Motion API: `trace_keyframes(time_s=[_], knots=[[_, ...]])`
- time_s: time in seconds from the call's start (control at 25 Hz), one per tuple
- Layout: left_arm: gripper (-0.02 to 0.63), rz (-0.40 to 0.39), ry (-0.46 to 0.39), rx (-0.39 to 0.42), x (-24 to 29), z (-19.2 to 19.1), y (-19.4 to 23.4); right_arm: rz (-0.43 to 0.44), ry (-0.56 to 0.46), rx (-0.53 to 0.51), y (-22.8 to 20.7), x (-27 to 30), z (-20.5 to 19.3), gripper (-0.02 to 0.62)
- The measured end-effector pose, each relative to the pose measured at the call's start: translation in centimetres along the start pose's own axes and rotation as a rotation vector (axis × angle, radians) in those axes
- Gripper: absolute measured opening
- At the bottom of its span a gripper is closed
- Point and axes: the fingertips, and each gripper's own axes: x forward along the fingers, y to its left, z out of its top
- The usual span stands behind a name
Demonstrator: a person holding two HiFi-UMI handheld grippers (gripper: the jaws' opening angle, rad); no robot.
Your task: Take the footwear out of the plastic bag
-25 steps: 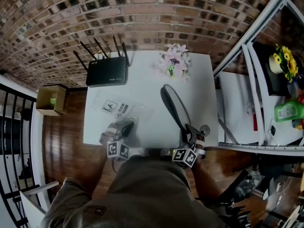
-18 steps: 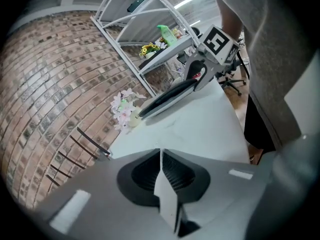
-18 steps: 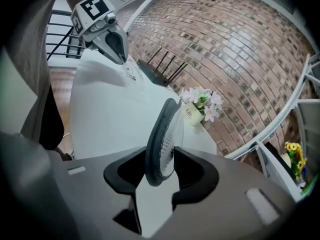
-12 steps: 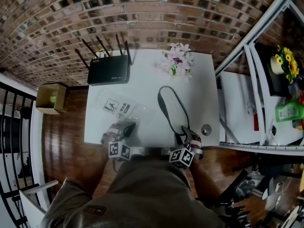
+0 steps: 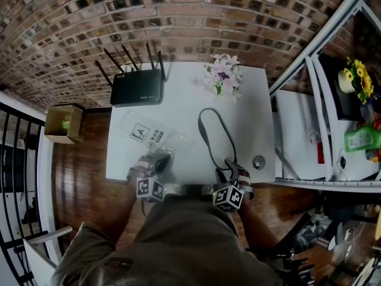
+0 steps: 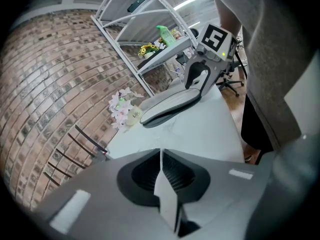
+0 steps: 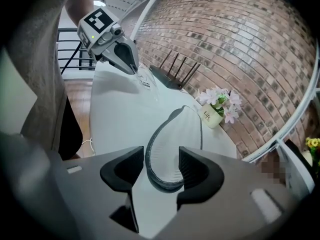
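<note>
The footwear [image 5: 214, 137], a flat slipper with a dark rim and pale inside, lies on the white table [image 5: 178, 109]. Its heel [image 7: 165, 169] sits between the jaws of my right gripper [image 5: 229, 170]. Those jaws are opening and their pads [image 7: 192, 166] stand off the rim. The clear plastic bag [image 5: 149, 137] with printed labels lies at the table's left front. My left gripper [image 5: 159, 159] is shut on the bag's edge, and a thin sheet of the bag [image 6: 167, 199] shows pinched between the jaws. The slipper [image 6: 170, 105] also shows in the left gripper view.
A black router [image 5: 136, 88] with antennas stands at the back left, and a small pot of flowers [image 5: 221, 76] at the back centre. A round metal piece [image 5: 258, 162] lies by the right front corner. A white rack [image 5: 309, 136] flanks the table's right side; a cardboard box [image 5: 62, 124] sits on the floor to the left.
The right gripper's jaws have spread and let go of the slipper's heel. The slipper has settled flat on the table, slightly leftward. The left gripper has stayed shut on the bag.
</note>
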Motion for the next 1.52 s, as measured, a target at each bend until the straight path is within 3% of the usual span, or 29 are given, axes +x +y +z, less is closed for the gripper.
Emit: trace_keyframes(time_s=[0.24, 0.48, 0.72, 0.92, 1.08, 1.28, 1.52], knots=[[0.022, -0.057, 0.007, -0.001, 0.2, -0.3, -1.5, -0.023, -0.022, 0.004, -0.3, -0.4, 0.6, 0.230], [0.139, -0.173, -0.014, -0.055, -0.5, -0.4, -4.0, -0.027, -0.025, -0.001, 0.0, -0.7, 1.1, 0.224], [0.217, -0.205, -0.054, -0.117, -2.1, -0.8, -4.9, -0.035, -0.040, 0.025, 0.1, -1.8, 2.2, 0.200], [0.230, -0.117, -0.085, -0.161, -3.2, -0.8, -4.2, -0.067, -0.096, 0.053, -0.5, -2.5, 3.4, 0.161], [0.160, -0.017, -0.095, -0.225, -4.1, 0.3, -4.1, -0.086, -0.166, 0.074, -0.9, -4.0, 3.8, 0.094], [0.075, 0.090, -0.111, -0.274, -5.7, 4.0, -4.6, -0.078, -0.268, 0.055, -1.1, -6.7, 4.1, 0.062], [0.025, 0.182, -0.120, -0.307, -7.1, 8.7, -8.1, -0.075, -0.371, 0.070, -1.0, -11.2, 1.8, 0.041]])
